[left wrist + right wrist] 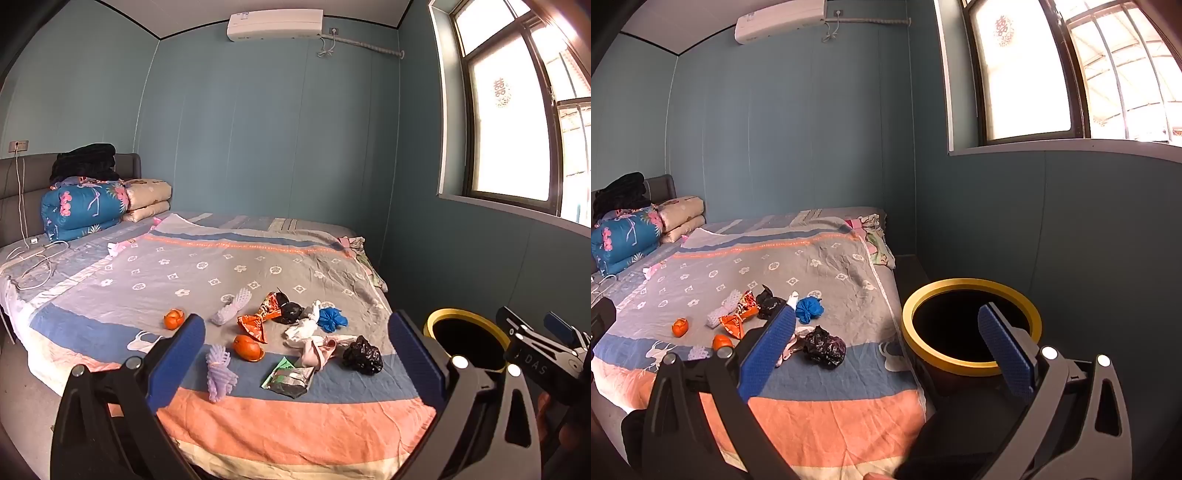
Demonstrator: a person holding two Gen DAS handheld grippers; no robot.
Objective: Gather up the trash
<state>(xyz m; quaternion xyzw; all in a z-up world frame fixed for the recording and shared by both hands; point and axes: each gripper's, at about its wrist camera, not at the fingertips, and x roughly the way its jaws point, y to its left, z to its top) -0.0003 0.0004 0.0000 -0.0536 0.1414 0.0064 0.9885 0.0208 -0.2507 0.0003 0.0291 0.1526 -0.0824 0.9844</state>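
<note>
Trash lies scattered on the bed: a crumpled black bag (pixel 362 355) (pixel 825 346), a blue wad (pixel 331 319) (pixel 809 309), an orange wrapper (pixel 260 319), a green and silver packet (pixel 290 377), white tissue (pixel 304 326), orange peels (pixel 248 347) and purple foam nets (pixel 220 372). A black bin with a yellow rim (pixel 971 325) (pixel 466 336) stands right of the bed. My left gripper (pixel 295 354) is open and empty above the bed's near end. My right gripper (pixel 886 347) is open and empty, between the bed's edge and the bin.
The bed (pixel 207 273) has a patterned sheet. Folded quilts (pixel 85 206) are stacked at the headboard, with white cables (pixel 37 258) beside them. A window (pixel 1071 74) is on the right wall. The right gripper shows at the right edge of the left wrist view (pixel 546 347).
</note>
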